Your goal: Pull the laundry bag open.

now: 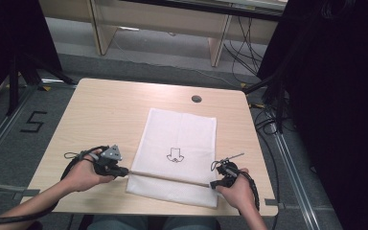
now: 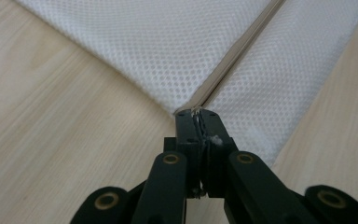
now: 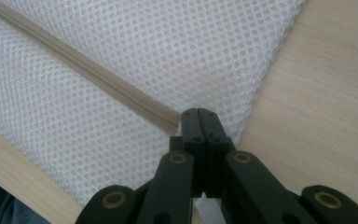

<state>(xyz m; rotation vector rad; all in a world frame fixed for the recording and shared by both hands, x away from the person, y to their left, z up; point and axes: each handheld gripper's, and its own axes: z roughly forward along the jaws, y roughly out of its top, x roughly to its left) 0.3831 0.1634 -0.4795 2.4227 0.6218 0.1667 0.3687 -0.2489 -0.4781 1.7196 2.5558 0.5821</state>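
A white mesh cloth [image 1: 179, 136] with a small black drawn mark [image 1: 175, 156] lies flat in the middle of the wooden table [image 1: 100, 115]. A tan seam strip [image 1: 170, 178] runs across its near part, with a band of cloth in front of it. My left gripper [image 1: 124, 171] is shut on the left end of that strip [image 2: 228, 65], at the cloth's edge [image 2: 196, 114]. At the strip's right end, my right gripper [image 1: 214, 184] is shut on the cloth [image 3: 199, 114] too. Both pinch points sit low at the table surface.
A round cable hole [image 1: 196, 98] sits near the table's far edge. Wooden furniture legs [image 1: 218, 45] stand behind the table. Black cables [image 1: 268, 122] lie on the floor at the right, and a "5" marking [image 1: 32, 121] at the left.
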